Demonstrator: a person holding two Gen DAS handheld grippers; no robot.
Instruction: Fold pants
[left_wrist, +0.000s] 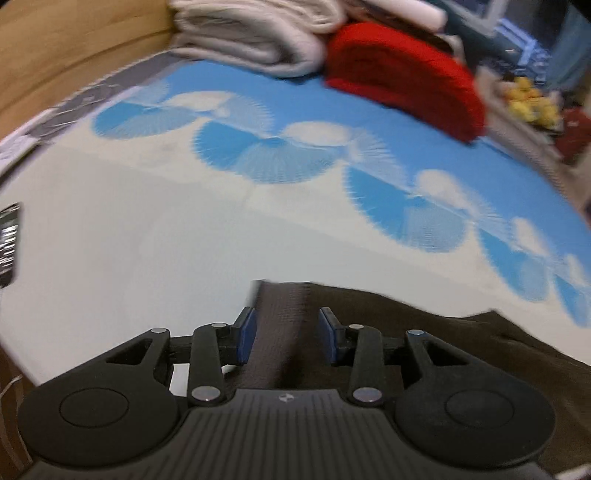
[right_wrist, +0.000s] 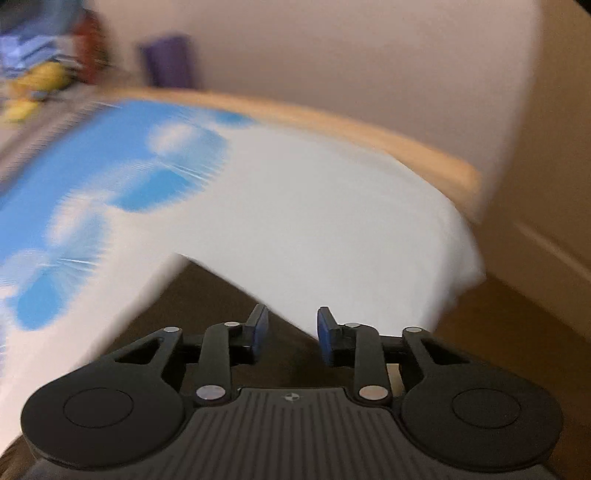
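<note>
Dark brown pants lie at the near edge of a white and blue patterned bed cover. My left gripper is open, its blue pads either side of a ribbed band of the pants, not closed on it. In the right wrist view, a corner of the brown pants reaches up onto the cover. My right gripper is open, with that corner lying between and below its pads. The right view is motion-blurred.
Folded grey-white cloth and a folded red cloth sit at the far side of the bed. Yellow objects lie beyond. A wooden bed edge and a pale wall are to the right.
</note>
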